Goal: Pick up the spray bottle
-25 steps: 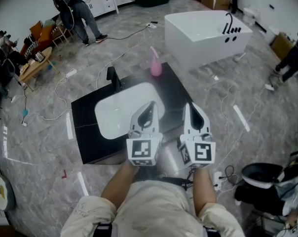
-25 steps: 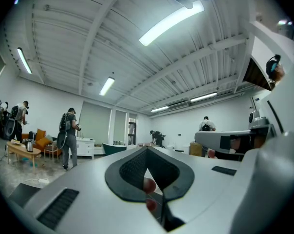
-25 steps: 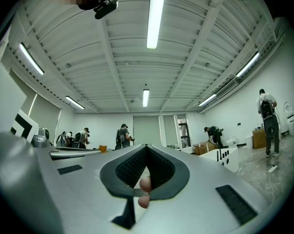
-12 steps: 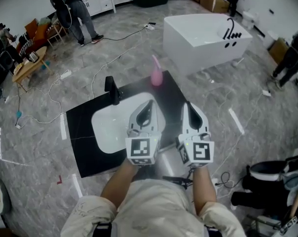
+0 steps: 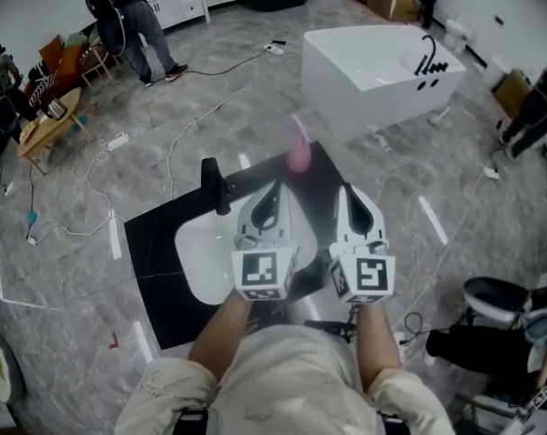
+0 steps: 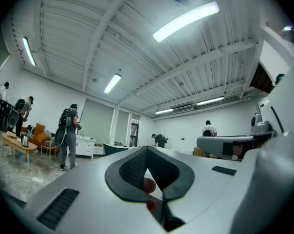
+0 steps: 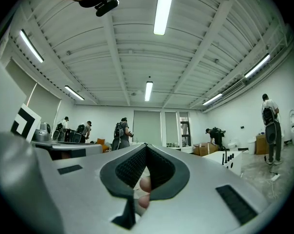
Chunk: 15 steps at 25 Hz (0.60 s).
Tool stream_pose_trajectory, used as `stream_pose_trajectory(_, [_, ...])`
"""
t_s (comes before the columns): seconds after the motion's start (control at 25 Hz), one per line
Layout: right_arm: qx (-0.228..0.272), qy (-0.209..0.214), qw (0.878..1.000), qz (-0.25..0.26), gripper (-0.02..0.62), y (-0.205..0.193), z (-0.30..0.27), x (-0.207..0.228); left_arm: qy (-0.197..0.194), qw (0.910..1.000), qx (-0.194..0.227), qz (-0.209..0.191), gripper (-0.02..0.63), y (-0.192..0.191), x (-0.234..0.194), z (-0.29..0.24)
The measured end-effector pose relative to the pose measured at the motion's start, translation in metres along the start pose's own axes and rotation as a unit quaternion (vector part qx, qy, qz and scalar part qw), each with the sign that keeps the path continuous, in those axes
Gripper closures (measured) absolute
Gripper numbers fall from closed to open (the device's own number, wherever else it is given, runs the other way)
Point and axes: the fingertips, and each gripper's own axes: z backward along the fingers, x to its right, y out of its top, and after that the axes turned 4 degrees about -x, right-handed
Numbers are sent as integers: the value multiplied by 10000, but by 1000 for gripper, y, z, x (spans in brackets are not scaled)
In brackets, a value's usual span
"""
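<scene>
- The table [image 5: 153, 243], with its sink [image 5: 196, 261] and faucet [image 5: 215, 183], lies low in front of me. Nothing on it looks lifted yet.
- My left gripper [image 5: 273, 196] points level out over the sink. Its jaws are closed together and grip nothing; past its tips its own view shows only the room.
- The bottle [image 5: 298, 154], pink and a little blurred, stands at the table's far edge beyond the sink. It seems upright. It is ahead of both grippers, roughly between their lines, and clear of each.
- My right gripper [image 5: 349, 199] sits level just beside the left, with its jaws fully closed and empty.
- I judge the pick to be no further than the approach: there is no contact and no grasp. I have yet to open a gripper, bring its jaws round the bottle, close and lift.
</scene>
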Motion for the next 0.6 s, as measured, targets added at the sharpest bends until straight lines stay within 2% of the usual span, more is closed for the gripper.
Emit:
stream_pose_trajectory(0.16, [-107,-24,9999,-23,591,-1,-22,-3,21,10000,-17,0,604,0,-15,-12])
stream_pose_trajectory(0.28, [-35,109,9999,-43,591,-6,-38,-6,62,10000,-52,-6,604,-5,-22,-20])
stream_pose_trajectory(0.6, [-171,443,9988,-125,592,-25,-77,10,475,9988,-140,-26,604,-18,-33,-54])
